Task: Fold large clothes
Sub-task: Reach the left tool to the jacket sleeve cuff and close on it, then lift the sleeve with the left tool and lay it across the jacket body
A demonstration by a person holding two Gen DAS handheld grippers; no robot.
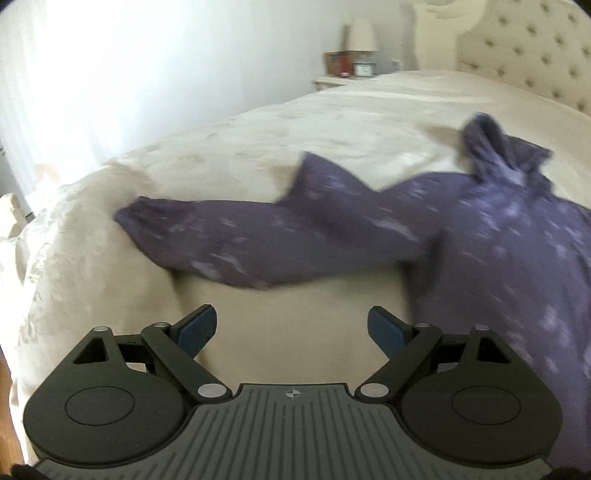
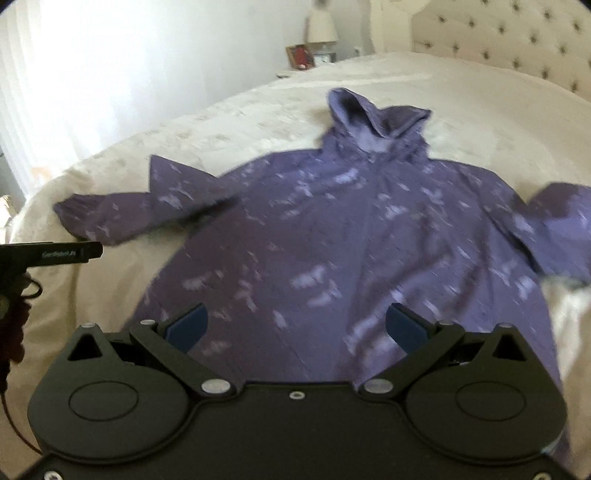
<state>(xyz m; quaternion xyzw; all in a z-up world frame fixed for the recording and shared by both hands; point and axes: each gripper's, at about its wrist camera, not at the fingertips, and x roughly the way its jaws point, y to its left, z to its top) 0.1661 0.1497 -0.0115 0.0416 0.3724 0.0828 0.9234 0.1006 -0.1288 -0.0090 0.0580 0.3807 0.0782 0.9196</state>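
Two wrist views show one purple hooded garment (image 2: 332,236) spread on a cream bed (image 2: 229,122). In the left wrist view, the left tool (image 1: 291,328) occupies the lower centre of the frame, its two blue-padded fingers (image 1: 197,328) spread apart and released, with only bare cream bedcover between them. Above the tool, one sleeve (image 1: 229,240) of the garment (image 1: 498,251) runs from the centre left of the frame toward the right, where the body of the garment fills the right edge; the hood (image 1: 498,147) stands bunched at the upper right. A lamp (image 1: 360,35) and small items on a nightstand (image 1: 328,79) sit at the upper centre, and a tufted headboard (image 1: 535,55) fills the upper right corner.

In the right wrist view, the side of the left tool (image 2: 55,253) enters at the centre left edge, just beside the cuff of the left-hand sleeve (image 2: 122,214). The garment lies front up across the middle of the frame, patterned with pale marks, its hood (image 2: 369,114) toward the upper centre and the other sleeve (image 2: 554,229) bent at the right edge. The right tool (image 2: 295,326) sits at the lower centre, fingers (image 2: 186,326) wide apart and released, held over the lower part of the garment; whether the pads touch the cloth cannot be told. The lamp (image 2: 321,26) appears at the upper centre and the headboard (image 2: 517,37) at the upper right.
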